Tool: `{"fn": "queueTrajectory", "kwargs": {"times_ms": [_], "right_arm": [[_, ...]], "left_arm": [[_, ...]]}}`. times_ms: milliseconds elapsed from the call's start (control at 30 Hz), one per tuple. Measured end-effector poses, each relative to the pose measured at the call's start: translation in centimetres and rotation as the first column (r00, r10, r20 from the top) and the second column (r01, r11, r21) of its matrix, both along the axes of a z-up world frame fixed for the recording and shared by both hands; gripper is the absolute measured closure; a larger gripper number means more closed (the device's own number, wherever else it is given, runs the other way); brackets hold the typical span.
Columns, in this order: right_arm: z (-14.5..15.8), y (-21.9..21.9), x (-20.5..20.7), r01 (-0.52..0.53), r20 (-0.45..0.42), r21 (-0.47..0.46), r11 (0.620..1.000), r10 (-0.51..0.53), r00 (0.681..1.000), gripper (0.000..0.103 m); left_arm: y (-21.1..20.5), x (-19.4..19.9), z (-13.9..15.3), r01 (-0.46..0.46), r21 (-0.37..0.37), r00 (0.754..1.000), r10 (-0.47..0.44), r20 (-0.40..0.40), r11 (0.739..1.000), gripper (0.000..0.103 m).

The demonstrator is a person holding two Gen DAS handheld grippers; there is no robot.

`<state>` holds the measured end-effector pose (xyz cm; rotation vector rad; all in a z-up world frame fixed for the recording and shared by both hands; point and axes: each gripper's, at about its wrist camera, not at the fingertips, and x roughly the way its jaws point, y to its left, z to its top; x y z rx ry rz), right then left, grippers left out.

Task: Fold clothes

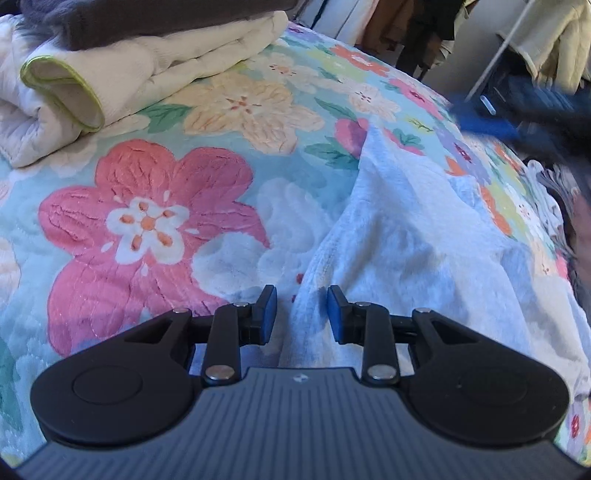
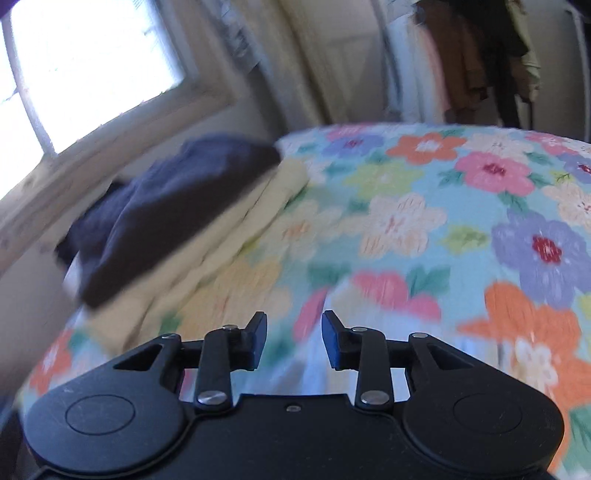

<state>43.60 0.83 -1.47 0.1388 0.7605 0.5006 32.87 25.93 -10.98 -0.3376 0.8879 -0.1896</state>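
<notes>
A pale bluish-white fleece garment (image 1: 424, 236) lies rumpled on the flowered bedspread (image 1: 147, 221), rising in a ridge toward its far tip. My left gripper (image 1: 303, 314) hovers over its near left edge. The jaws stand a little apart, and the cloth edge runs between them. A sliver of bedspread shows beside the left pad, so the pads do not press. My right gripper (image 2: 293, 339) is open with nothing between its fingers, above the bedspread (image 2: 406, 221) and a pale strip of the garment (image 2: 325, 369). That view is motion-blurred. In the left wrist view, a blurred blue and dark shape (image 1: 484, 122) at the far right looks like that gripper.
A folded cream quilt (image 1: 147, 74) with green trim sits at the bed's far left, with a dark grey folded garment (image 1: 147, 18) on top. The same dark garment (image 2: 177, 206) shows in the right wrist view. A window (image 2: 92, 66) and hanging clothes (image 2: 480, 55) lie beyond the bed.
</notes>
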Motion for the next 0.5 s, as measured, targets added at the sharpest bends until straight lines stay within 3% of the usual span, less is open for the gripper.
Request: {"fn": "queueTrajectory", "kwargs": {"times_ms": [133, 233, 300, 367, 433, 500], "right_arm": [[-0.5, 0.3, -6.4, -0.130, 0.016, -0.170, 0.977, 0.135, 0.991, 0.060], [-1.5, 0.3, -11.2, -0.164, 0.065, -0.302, 0.939, 0.192, 0.979, 0.059], [-2.4, 0.1, -13.8, -0.177, 0.079, -0.381, 0.907, 0.223, 0.972, 0.056], [-2.8, -0.1, -15.7, -0.188, 0.069, -0.419, 0.889, 0.237, 0.969, 0.055], [-2.7, -0.4, -17.4, -0.222, 0.068, -0.396, 0.891, 0.270, 0.961, 0.054], [-2.6, -0.8, -19.1, -0.256, 0.068, -0.374, 0.891, 0.302, 0.951, 0.050]], "left_arm": [[0.1, -0.2, 0.5, -0.017, -0.014, 0.999, 0.017, -0.030, 1.000, 0.073], [1.6, -0.2, -0.2, -0.123, -0.179, 0.985, 0.097, -0.146, 0.976, 0.068], [2.0, -1.1, -0.3, -0.152, -0.216, 0.981, 0.120, -0.153, 0.965, 0.068], [1.8, -2.3, -0.1, -0.148, -0.189, 0.981, 0.120, -0.154, 0.971, 0.068], [1.7, -3.9, 0.3, -0.151, -0.167, 0.979, 0.124, -0.163, 0.974, 0.068], [2.0, -5.8, 0.8, -0.228, -0.171, 0.960, 0.193, -0.201, 0.958, 0.068]]}}
